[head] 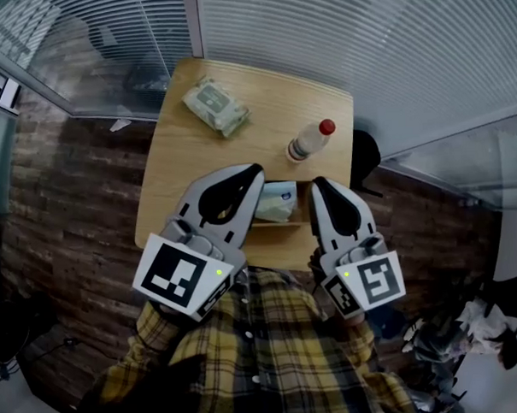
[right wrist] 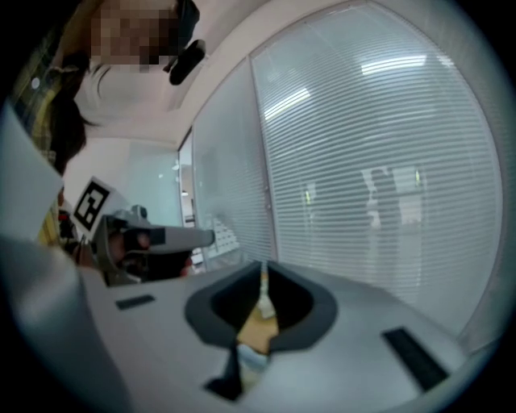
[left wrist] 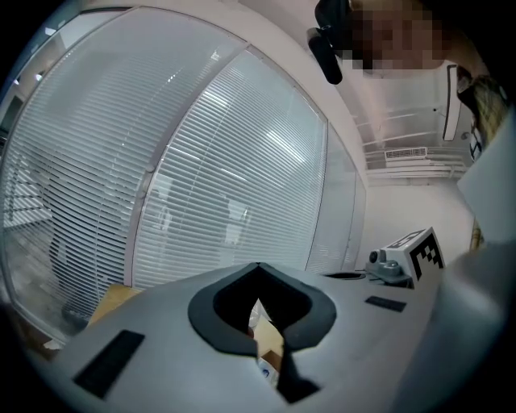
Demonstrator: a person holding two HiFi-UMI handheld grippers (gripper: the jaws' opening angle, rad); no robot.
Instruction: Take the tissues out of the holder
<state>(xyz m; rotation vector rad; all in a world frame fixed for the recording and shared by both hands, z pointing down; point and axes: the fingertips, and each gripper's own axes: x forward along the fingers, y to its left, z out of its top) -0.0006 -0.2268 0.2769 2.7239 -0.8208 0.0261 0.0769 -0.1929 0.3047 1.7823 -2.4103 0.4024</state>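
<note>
Down at the near edge of the table (head: 167, 175), both of your grippers are closed with nothing in them. The left gripper (head: 255, 171) (left wrist: 258, 266) has its tips pressed together, and all you get is a thin slit behind them showing some wood and a bit of pale wrapper. Same deal with the right gripper (right wrist: 264, 266) (head: 317, 186): jaws together, empty.

The two noses sit on either side of the tissues (head: 277, 200). The left one is right up against the pack's left end, maybe overlapping it, and the right one is just beside its right end. I can't tell if either actually touches it.

Count-wise: two grippers, one wooden holder (head: 281, 226), one tissue pack sitting in it, one loose pack (head: 216, 107) at the far side, and one bottle (head: 309, 141) with a red cap.

The tissues are in the holder between your grippers. Your left gripper covers one end, so I can't call its long axis. The loose pack runs diagonally, far-left to near-right.
</note>
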